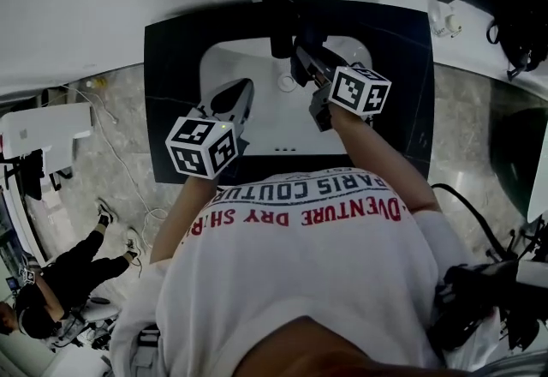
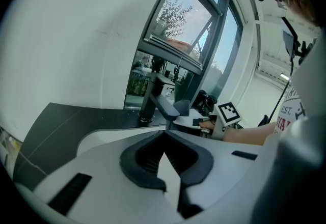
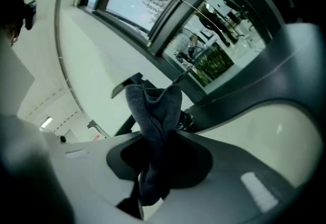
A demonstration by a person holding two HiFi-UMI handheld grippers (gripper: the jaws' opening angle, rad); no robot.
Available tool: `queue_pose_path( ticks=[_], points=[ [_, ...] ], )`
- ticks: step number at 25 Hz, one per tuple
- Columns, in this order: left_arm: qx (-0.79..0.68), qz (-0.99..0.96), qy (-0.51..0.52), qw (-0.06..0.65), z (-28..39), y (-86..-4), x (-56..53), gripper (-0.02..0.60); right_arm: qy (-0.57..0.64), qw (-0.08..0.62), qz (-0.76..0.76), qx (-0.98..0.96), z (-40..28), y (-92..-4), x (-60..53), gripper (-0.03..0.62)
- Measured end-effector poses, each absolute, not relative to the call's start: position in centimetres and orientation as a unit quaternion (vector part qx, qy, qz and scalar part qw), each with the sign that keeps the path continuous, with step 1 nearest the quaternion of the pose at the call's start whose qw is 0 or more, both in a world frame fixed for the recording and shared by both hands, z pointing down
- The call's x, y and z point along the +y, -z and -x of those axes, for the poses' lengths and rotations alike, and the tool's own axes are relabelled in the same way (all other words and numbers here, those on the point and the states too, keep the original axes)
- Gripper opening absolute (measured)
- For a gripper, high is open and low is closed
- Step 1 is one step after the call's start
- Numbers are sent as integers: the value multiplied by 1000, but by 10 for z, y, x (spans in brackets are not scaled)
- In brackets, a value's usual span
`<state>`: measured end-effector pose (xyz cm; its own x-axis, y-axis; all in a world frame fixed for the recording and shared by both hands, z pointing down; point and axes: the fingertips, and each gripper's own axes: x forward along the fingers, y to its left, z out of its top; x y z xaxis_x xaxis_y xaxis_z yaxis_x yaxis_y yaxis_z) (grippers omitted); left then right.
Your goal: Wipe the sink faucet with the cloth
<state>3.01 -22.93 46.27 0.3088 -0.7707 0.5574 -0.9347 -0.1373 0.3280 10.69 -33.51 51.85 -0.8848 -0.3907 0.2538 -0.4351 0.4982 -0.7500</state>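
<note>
**Head view.** A person in a white printed T-shirt stands at a black countertop with an inset white sink basin. The black faucet rises at the basin's back edge.

**Right gripper** (its marker cube sits toward the person). It reaches across the basin to just beside the faucet's body. Its jaws are clamped on a dark grey cloth, which bunches above the jaw tips and hangs down between them. In the right gripper view the cloth stands directly in front of the faucet, and it cannot be told whether the two touch.

**Left gripper**. It is held over the basin's left part, apart from the faucet. Its jaws are brought together at the tips with nothing between them.

**Left gripper view.** The faucet is ahead, the right gripper lies just past it, and a window is behind.
</note>
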Motion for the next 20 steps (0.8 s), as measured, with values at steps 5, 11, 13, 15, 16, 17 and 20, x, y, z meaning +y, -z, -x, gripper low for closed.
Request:
queue_pose_path(
  ticks=[5,11,13,15,16,17,20],
  points=[
    [-587,-751,-101,286,-52,-429,-211,2,-318,-5,-167,-933,-130,-438,-275,71],
    [-601,-752,-88,257,-76,-393,-164,2,-238,-18,-106,-965,-137,-387,-205,71],
    [-610,-745,-91,254,-76,-389,-148,2,-234,-13,-88,-968,-134,-386,-187,71],
    [-619,-739,-98,248,-70,-384,-137,1,-238,-13,-78,-968,-129,-386,-175,71],
    [-622,-738,-100,243,-65,-379,-134,2,-239,-13,-74,-968,-125,-385,-170,71],
    [-624,-738,-100,238,-60,-375,-133,2,-237,-14,-73,-969,-121,-382,-166,71],
    [-618,-747,-95,226,-49,-364,-135,2,-226,-11,-77,-971,-109,-377,-161,71]
  ],
)
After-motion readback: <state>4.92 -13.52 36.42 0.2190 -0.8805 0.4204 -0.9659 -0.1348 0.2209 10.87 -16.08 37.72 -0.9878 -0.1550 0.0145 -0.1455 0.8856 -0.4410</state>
